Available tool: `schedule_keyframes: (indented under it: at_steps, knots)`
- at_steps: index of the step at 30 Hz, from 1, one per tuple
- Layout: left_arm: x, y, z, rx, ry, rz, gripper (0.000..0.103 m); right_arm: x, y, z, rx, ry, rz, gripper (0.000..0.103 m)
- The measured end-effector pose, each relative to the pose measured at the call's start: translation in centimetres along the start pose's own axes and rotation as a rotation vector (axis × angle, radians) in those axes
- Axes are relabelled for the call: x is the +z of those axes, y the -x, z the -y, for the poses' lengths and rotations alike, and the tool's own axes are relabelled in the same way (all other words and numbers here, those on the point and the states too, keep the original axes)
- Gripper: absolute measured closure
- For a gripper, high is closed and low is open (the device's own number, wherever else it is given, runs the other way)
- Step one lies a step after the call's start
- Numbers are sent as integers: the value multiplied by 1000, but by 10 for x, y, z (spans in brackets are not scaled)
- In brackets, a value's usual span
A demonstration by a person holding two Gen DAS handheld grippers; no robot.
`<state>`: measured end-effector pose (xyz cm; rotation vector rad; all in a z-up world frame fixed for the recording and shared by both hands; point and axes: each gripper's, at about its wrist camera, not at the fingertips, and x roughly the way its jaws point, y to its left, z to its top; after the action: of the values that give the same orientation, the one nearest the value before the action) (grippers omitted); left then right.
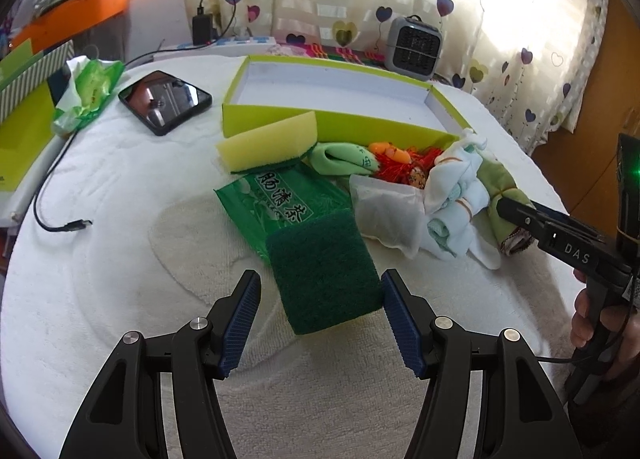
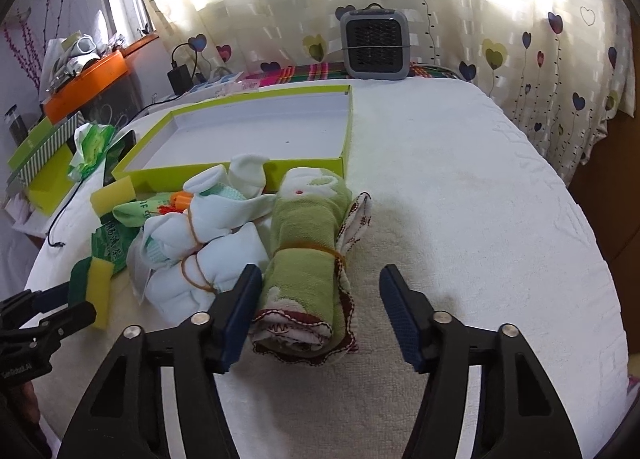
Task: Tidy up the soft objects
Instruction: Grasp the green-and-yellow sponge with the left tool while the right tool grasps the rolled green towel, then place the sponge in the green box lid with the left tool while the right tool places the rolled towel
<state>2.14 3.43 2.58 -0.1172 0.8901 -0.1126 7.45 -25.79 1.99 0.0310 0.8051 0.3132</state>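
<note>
A white towel-covered table [image 2: 460, 187] carries everything; on it lies the shallow lime-green box [image 1: 276, 121], white inside and holding nothing, and this box serves as the landmark; behind the box, against the heart-printed curtain [image 2: 520, 39], stands a small grey heater [image 2: 375, 43]; to the box's left in the left wrist view lies a black phone [image 1: 165, 101], screen up, and beyond that a crumpled green tissue pack [image 1: 90, 93].

Along the box's near wall the soft things are heaped; a rolled green towel [image 2: 308, 255], bound with a rubber band and edged in dark red, lies in front of the box's near right corner, pointing away from it; just beside that roll, in front of the near wall, sits a bundle of pale blue cloth [image 2: 208, 243], also banded; a green tea packet [image 1: 280, 203] lies further from the box, with a yellow sponge [image 1: 268, 145] leaning against the near wall and a second sponge [image 1: 324, 275], green scouring side up, lying nearest the camera.

The right gripper [image 2: 316, 311] is spread around the near end of the green towel; its left pad touches the roll, its right pad stands clear, so nothing is clamped; the left gripper [image 1: 320, 319] is spread either side of the second sponge; both pads appear just clear of it.
</note>
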Motion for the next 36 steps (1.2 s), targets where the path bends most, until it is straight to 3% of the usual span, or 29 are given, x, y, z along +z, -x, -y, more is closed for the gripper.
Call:
schedule_keyframes:
  at_steps: [3,12,27,36]
  knots:
    - [0,3,-2,-24,2,9,49,0,1,-4,8,12,6,59]
    - [3,7,2,-45,-15,36,52,-2,6,-2,8,-3,25,71]
    - [19,17,4,-64,-56,72,52,3,31,-1,6,-27,121,76]
    - [61,26,-6,-67,-79,121,52,31,39,-9,1,-11,162,76]
